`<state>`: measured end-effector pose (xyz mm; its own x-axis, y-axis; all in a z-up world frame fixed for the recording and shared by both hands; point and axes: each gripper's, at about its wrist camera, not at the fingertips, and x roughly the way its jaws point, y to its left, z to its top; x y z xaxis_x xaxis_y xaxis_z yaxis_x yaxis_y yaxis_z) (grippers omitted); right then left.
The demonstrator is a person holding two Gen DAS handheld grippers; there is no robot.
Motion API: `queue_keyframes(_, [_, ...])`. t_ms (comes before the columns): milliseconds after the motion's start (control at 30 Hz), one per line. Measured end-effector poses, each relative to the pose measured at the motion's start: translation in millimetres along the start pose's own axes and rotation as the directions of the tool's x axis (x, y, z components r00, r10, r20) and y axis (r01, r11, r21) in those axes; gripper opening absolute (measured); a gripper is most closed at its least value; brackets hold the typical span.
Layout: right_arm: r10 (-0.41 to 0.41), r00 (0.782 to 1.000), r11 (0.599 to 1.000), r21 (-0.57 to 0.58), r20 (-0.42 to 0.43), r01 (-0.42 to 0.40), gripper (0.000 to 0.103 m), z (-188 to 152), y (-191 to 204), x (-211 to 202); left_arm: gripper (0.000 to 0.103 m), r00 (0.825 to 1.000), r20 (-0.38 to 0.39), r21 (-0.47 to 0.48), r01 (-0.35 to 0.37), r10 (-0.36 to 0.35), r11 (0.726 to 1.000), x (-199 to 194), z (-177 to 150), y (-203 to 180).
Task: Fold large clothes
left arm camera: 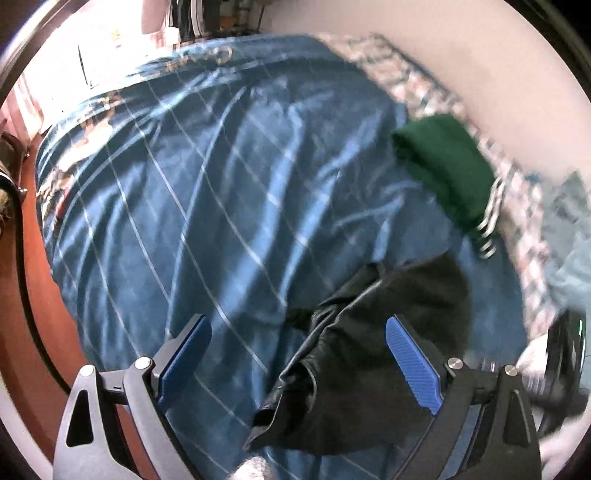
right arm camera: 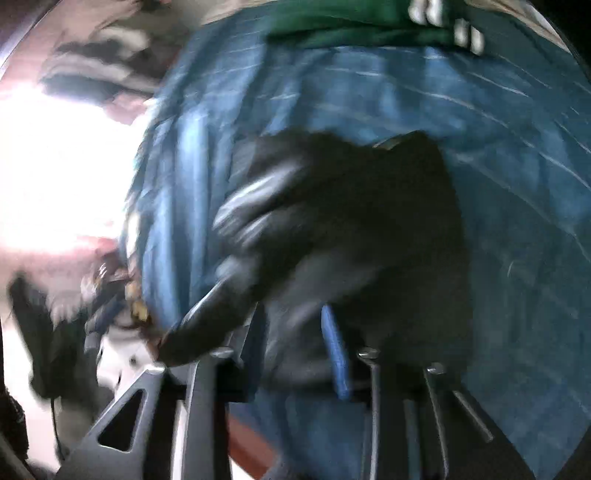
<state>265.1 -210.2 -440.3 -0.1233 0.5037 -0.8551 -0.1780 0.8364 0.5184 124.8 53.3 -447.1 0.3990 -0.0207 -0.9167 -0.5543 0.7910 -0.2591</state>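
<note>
My left gripper (left arm camera: pixel 299 365) hangs spread over the shiny black leather-like garment (left arm camera: pixel 369 369) on the blue checked bedspread (left arm camera: pixel 221 184). My right gripper (right arm camera: pixel 291 350) pinches that garment's (right arm camera: pixel 351 221) bunched edge; I should lift evenly.

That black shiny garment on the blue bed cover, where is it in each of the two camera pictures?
Left wrist view: the black garment lies low and right of centre, between the open fingers of the left gripper.
Right wrist view: it fills the centre, with the right gripper shut on its near edge.
Shared landmark: the green folded garment, lying beyond the black one on the blue bed cover.
</note>
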Motion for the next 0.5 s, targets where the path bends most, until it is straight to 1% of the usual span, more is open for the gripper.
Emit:
queue_keyframes(33, [0.003, 1.000, 1.000, 0.013, -0.012, -0.003, 0.028, 13.9, -6.2, 16.0, 0.097, 1.000, -0.011, 0.001, -0.012, 0.012, 1.000, 9.6, -3.7, -1.2])
queue_keyframes(67, [0.012, 0.998, 1.000, 0.010, -0.059, -0.011, 0.028, 26.0, -8.6, 42.2, 0.097, 0.999, -0.033, -0.004, -0.033, 0.033, 0.999, 21.7, -7.9, -1.1])
queue_keyframes(100, [-0.018, 0.996, 1.000, -0.008, -0.092, 0.017, 0.028, 35.0, -6.7, 66.0, 0.097, 0.998, -0.047, -0.013, -0.043, 0.043, 0.999, 31.5, -12.3, -0.2])
queue_keyframes(167, [-0.087, 0.990, 0.994, -0.069, -0.114, 0.079, 0.029, 46.0, 4.0, 96.5, 0.097, 0.995, -0.072, -0.013, -0.076, 0.074, 0.997, 48.6, -20.5, 2.1])
queue_keyframes(200, [-0.128, 0.985, 0.988, -0.100, -0.113, 0.117, 0.031, 47.7, 10.0, 105.9, 0.097, 0.993, -0.083, -0.011, -0.083, 0.082, 0.996, 53.6, -23.2, 2.8])
queue_keyframes(233, [-0.142, 0.982, 0.986, -0.107, -0.122, 0.129, 0.035, 49.4, 13.6, 104.7, 0.097, 0.992, -0.092, -0.009, -0.089, 0.088, 0.996, 58.5, -26.5, 3.2])
queue_keyframes(267, [-0.142, 0.979, 0.986, -0.112, -0.143, 0.127, 0.037, 49.6, 14.9, 102.0, 0.097, 0.989, -0.105, -0.010, -0.102, 0.100, 0.995, 62.8, -29.3, 4.5])
queue_keyframes(300, [-0.122, 0.978, 0.989, -0.100, -0.168, 0.106, 0.037, 51.7, 17.1, 90.5, 0.097, 0.988, -0.115, -0.017, -0.105, 0.102, 0.994, 65.0, -32.1, 6.1])
queue_keyframes(333, [-0.089, 0.982, 0.993, -0.086, -0.169, 0.076, 0.037, 50.9, 18.8, 78.6, 0.097, 0.988, -0.119, -0.021, -0.103, 0.100, 0.994, 65.4, -34.0, 7.0])
queue_keyframes(400, [0.008, 0.993, 0.998, -0.058, -0.120, -0.015, 0.037, 54.3, 17.1, 47.6, 0.097, 0.986, -0.119, -0.015, -0.120, 0.118, 0.993, 64.9, -37.9, 7.8])
queue_keyframes(433, [0.023, 0.995, 0.999, -0.043, -0.092, -0.027, 0.037, 56.1, 16.7, 36.4, 0.097, 0.985, -0.117, -0.007, -0.131, 0.129, 0.991, 65.9, -39.5, 7.9])
queue_keyframes(500, [0.073, 0.995, 0.997, -0.013, -0.067, -0.074, 0.037, 66.4, 12.7, 42.1, 0.097, 0.978, -0.119, 0.012, -0.169, 0.169, 0.986, 72.5, -44.6, 9.6])
